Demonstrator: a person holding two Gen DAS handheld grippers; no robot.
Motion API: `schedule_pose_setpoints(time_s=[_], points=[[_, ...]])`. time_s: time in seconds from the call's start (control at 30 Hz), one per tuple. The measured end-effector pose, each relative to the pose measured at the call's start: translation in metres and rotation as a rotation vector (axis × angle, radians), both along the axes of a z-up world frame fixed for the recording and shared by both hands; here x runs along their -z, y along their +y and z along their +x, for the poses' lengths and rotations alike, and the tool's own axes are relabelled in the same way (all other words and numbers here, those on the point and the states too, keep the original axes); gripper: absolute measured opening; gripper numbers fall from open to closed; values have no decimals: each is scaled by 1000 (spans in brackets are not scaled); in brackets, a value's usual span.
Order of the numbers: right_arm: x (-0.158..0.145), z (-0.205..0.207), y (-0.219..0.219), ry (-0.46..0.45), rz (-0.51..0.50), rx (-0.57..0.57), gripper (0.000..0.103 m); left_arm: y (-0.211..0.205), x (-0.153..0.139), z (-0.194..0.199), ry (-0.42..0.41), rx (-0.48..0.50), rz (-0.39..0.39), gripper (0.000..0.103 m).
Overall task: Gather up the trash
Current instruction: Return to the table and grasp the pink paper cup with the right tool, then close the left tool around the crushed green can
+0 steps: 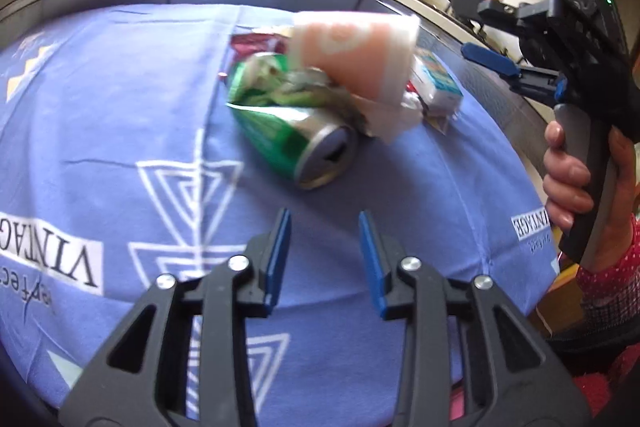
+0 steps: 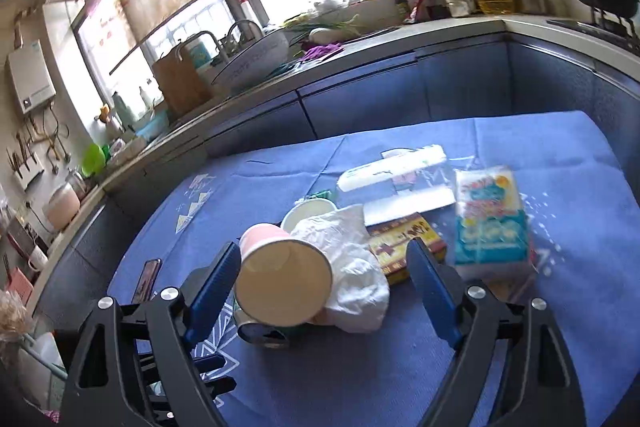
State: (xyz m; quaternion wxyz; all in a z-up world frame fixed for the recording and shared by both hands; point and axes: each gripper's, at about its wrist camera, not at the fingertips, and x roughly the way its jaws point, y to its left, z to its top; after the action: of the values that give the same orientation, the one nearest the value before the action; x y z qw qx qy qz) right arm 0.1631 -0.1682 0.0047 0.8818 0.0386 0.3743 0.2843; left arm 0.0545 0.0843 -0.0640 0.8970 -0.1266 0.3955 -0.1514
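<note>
Right gripper (image 2: 324, 291) hangs with its jaws spread wide around the pink paper cup (image 2: 282, 281), which lies on its side, mouth toward the camera, atop the crushed green can (image 1: 288, 119); nothing is pinched. Left gripper (image 1: 325, 259) is also spread and empty, with the can at its 12 o'clock, long axis running toward 10 o'clock. I judge the right nearer. On the blue cloth (image 1: 120, 107), "VINTAGE" is legible; the box labels blur.
</note>
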Motion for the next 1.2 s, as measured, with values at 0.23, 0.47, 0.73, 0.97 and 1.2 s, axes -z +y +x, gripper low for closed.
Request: schedule_pose_setpoints(time_s=[0.23, 0.47, 0.73, 0.97, 1.2], points=[[27, 9, 57, 79, -178, -154, 81, 27, 1, 2, -5, -53, -49, 42], [34, -13, 17, 66, -170, -72, 59, 26, 2, 22, 5, -38, -59, 63], [24, -45, -39, 2, -93, 73, 57, 4, 4, 54, 23, -52, -51, 71], [45, -56, -42, 57, -58, 69, 57, -11, 16, 71, 65, -121, 5, 72], [48, -59, -43, 63, -40, 54, 57, -8, 16, 71, 29, -140, 25, 65]])
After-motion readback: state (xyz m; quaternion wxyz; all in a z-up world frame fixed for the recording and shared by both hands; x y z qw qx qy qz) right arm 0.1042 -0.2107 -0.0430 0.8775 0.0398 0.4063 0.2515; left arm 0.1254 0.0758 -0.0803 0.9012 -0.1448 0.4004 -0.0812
